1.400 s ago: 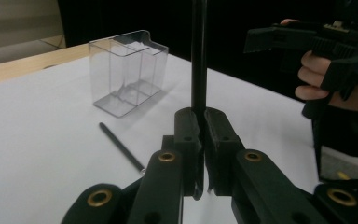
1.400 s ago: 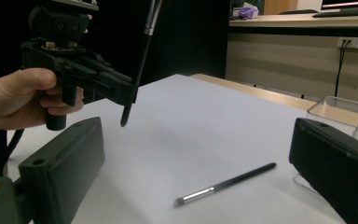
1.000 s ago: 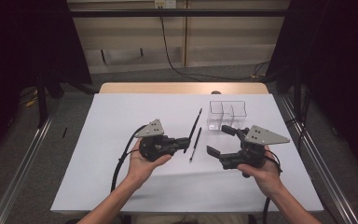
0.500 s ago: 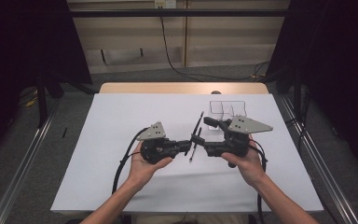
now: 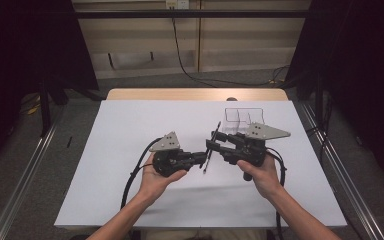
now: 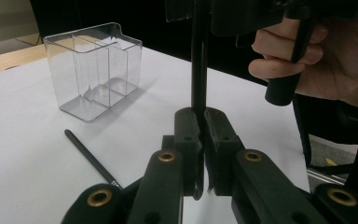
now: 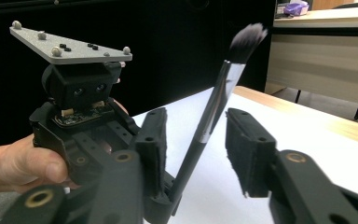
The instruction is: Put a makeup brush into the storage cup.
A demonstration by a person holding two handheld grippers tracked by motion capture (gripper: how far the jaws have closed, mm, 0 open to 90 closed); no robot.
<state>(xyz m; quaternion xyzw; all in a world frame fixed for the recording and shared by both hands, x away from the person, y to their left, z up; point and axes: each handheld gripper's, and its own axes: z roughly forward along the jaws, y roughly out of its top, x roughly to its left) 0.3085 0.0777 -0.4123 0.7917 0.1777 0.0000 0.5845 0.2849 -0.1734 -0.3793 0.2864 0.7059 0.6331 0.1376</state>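
Observation:
A makeup brush (image 7: 214,107) with a black handle, silver ferrule and dark bristles stands tilted, bristles up. My left gripper (image 5: 200,159) (image 6: 200,135) is shut on its lower handle (image 6: 198,70). My right gripper (image 5: 217,142) (image 7: 198,135) faces the left one with its jaws on either side of the brush. They have just been closing, and a gap still shows on both sides of the handle. A thin black pencil (image 6: 91,158) (image 5: 218,127) lies on the white table sheet (image 5: 130,150) beside the jaws.
A clear plastic organiser (image 5: 244,119) (image 6: 93,70) with several compartments stands just beyond the right gripper, at the back right of the sheet. The right hand (image 6: 317,51) is close above the left jaws. Metal rails (image 5: 340,170) run along both table sides.
The right gripper has moved left until it meets the left one, and its jaws have narrowed around the brush. The left gripper has kept still with the brush.

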